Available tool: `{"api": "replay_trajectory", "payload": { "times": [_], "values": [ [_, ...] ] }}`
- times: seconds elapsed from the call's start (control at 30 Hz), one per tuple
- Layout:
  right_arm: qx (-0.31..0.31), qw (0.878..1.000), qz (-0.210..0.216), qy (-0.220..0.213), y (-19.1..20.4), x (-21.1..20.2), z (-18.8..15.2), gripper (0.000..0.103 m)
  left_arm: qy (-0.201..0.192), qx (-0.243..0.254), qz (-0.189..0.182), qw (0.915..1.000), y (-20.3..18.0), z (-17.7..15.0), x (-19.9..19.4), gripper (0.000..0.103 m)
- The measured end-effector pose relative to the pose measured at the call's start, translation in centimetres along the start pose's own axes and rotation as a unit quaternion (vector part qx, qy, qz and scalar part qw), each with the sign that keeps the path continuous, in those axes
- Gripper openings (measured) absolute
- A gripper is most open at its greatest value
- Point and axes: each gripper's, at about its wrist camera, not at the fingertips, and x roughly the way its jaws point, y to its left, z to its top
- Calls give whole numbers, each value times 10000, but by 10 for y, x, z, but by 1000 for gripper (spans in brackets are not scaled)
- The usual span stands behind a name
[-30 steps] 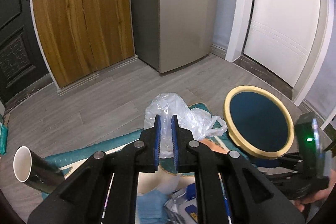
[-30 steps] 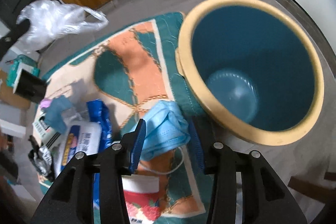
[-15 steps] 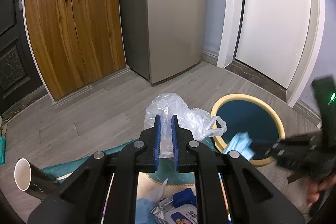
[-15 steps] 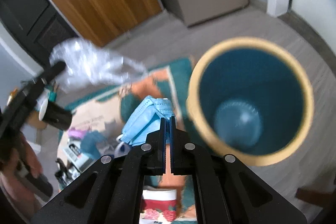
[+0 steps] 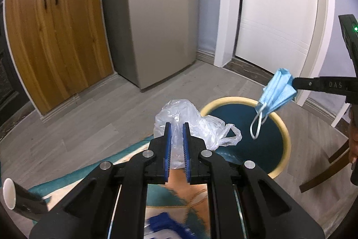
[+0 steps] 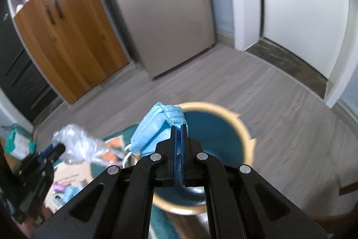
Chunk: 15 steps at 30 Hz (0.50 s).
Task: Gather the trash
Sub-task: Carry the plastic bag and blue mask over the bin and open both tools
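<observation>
My left gripper (image 5: 176,127) is shut on a crumpled clear plastic bag (image 5: 190,124) and holds it up beside the bin; it also shows in the right wrist view (image 6: 76,147). My right gripper (image 6: 178,127) is shut on a folded blue face mask (image 6: 156,129) and holds it in the air over the bin's rim. In the left wrist view the mask (image 5: 277,91) hangs from the right gripper (image 5: 296,84) above the bin (image 5: 284,133). The bin (image 6: 243,133) is teal with a cream rim and stands open on the floor.
A patterned teal and orange rug (image 5: 179,196) lies below with blurred blue packaging (image 5: 167,225). A dark paper cup (image 5: 13,196) lies at the left. A fridge (image 5: 161,21), wooden cabinet (image 5: 53,41) and white door (image 5: 277,8) stand behind. A wooden chair leg (image 5: 324,176) is at the right.
My right gripper closed on the mask on the rug and lifted it up over the bin. My left gripper rose and moved toward the bin with the plastic bag.
</observation>
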Motion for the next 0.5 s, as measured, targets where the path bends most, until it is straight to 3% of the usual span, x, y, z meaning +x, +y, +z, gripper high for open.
{"api": "replay_trajectory", "payload": {
  "times": [0.33, 0.5],
  "values": [
    [-29, 9988, -172, 450, -24, 39, -13, 4, 475, 227, -378, 9979, -56, -9, 53, 9],
    [-108, 9977, -171, 640, -27, 52, -21, 4, 647, 178, -453, 9967, -64, -18, 66, 9]
  ]
}}
